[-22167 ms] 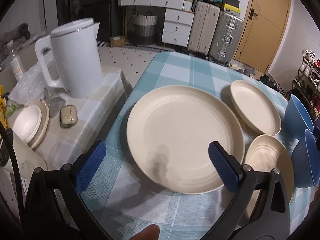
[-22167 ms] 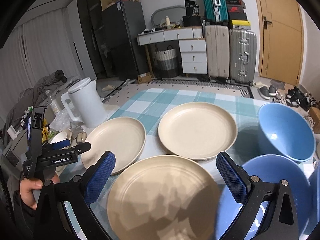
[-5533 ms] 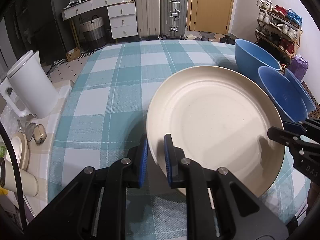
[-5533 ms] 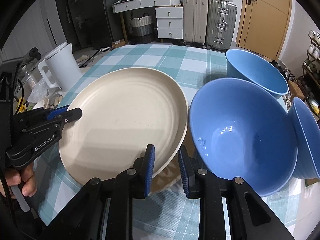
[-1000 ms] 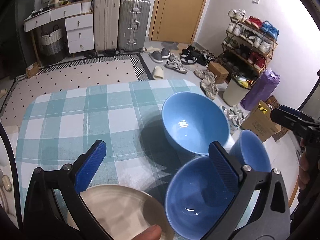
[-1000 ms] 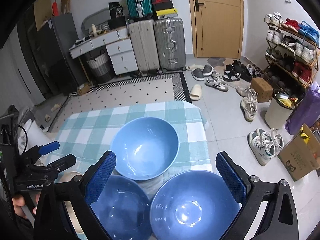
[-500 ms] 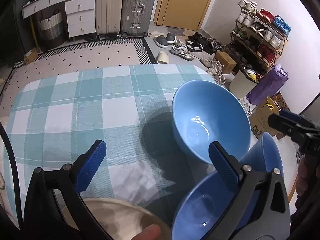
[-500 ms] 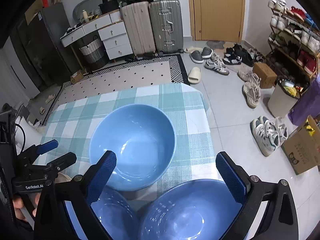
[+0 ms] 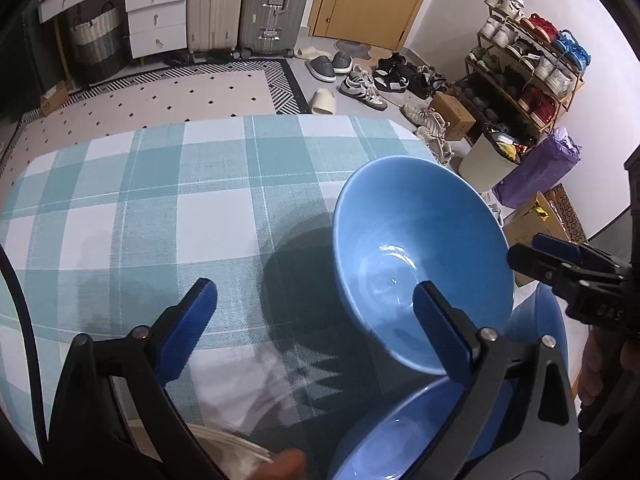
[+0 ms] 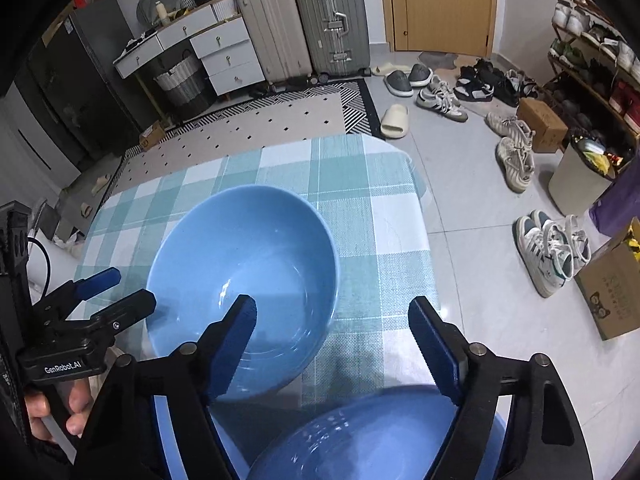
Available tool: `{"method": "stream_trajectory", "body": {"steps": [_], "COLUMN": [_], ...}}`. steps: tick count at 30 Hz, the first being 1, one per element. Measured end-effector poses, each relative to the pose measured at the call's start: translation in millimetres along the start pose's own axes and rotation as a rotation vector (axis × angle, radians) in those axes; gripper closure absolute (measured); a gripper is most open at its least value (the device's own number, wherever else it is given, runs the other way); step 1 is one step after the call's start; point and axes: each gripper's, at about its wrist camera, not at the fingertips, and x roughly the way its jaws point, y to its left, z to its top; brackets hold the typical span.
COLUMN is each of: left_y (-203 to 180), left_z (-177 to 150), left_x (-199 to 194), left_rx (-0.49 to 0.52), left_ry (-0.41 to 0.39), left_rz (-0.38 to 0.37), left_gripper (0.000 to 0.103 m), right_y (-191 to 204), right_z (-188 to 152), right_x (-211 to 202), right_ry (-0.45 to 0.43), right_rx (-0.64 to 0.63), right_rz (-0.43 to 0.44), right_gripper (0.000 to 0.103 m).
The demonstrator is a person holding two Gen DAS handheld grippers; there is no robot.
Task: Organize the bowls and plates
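Place: you're in a lived-in home.
Entry: door (image 10: 440,4), shoe rack (image 9: 528,76), loose shoes on tile.
Storage: suitcases (image 10: 304,24), white drawers (image 10: 224,56).
Dining: checked tabletop (image 9: 160,200).

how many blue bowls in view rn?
3. Far bowl on the cloth ahead of the tongs; near-right bowl under the right tongs; near-left bowl under the left tongs, mostly hidden.

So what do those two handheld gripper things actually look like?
Both are black plastic clamps with angular arms, silver rivets and ridged blue pads on the fingers. The left gripper has "GenRobot.AI" printed in white and a black cable; the right gripper looks the same.
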Motion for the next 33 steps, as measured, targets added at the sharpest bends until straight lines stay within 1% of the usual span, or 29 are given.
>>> {"method": "stream_trajectory", "body": {"steps": [1,2,3,4,5,6,8,9,10,11,12,13,14,16,18,20,23,28,33], "left_y": [0,0,1,1,1,2,1,0,-1,-2,-4,-5,-6,-9,-12,-15,-18,-18,-18], "left_z": [0,0,0,-1,-1,-2,-3,-3,-4,-4,-5,-5,-5,-5,-5,-5,-5,-6,-8], "left_x": [2,4,7,10,13,15,17,19,19,20,22,23,23,23,23,21,20,18,12], "left_rx": [0.000,0.000,-0.001,-0.001,-0.002,-0.001,0.004,0.010,0.016,0.022,0.029,0.033,0.034,0.038,0.047,0.053,0.060,0.050,0.055], "left_ry": [0.003,0.006,0.013,0.021,0.029,0.032,0.030,0.033,0.034,0.035,0.042,0.047,0.046,0.044,0.041,0.041,0.033,0.030,0.011], "left_rz": [0.001,0.004,0.008,0.004,-0.006,-0.010,-0.018,-0.020,-0.023,-0.025,-0.025,-0.035,-0.052,-0.066,-0.078,-0.085,-0.067,-0.079,-0.080], "left_gripper": [0.010,0.015,0.022,0.024,0.027,0.032,0.040,0.043,0.046,0.054,0.059,0.062,0.067,0.073,0.081,0.086,0.087,0.088,0.088], "right_y": [-1,-2,-2,-2,-2,-2,0,1,2,2,3,3,3,0,-1,-2,0,2,3], "right_z": [1,1,1,1,1,1,0,0,-1,-2,-2,-2,-2,-2,-3,-3,-3,-3,-2], "right_x": [3,6,10,12,14,17,20,22,24,25,26,27,28,29,30,30,29,25,16], "right_ry": [0.006,0.010,0.017,0.019,0.020,0.024,0.029,0.027,0.029,0.035,0.036,0.037,0.039,0.038,0.039,0.034,0.029,0.016,-0.011], "right_rx": [-0.001,0.002,0.002,0.002,-0.002,-0.007,-0.017,-0.025,-0.031,-0.032,-0.032,-0.032,-0.032,-0.023,-0.016,-0.007,-0.009,-0.007,-0.009], "right_rz": [0.002,0.002,0.001,-0.001,0.000,0.002,0.001,0.001,-0.001,-0.007,-0.007,-0.006,-0.010,-0.005,0.008,0.021,0.020,0.019,0.016], "right_gripper": [0.027,0.030,0.030,0.031,0.037,0.040,0.051,0.054,0.060,0.067,0.071,0.076,0.079,0.085,0.088,0.092,0.092,0.092,0.092]}}
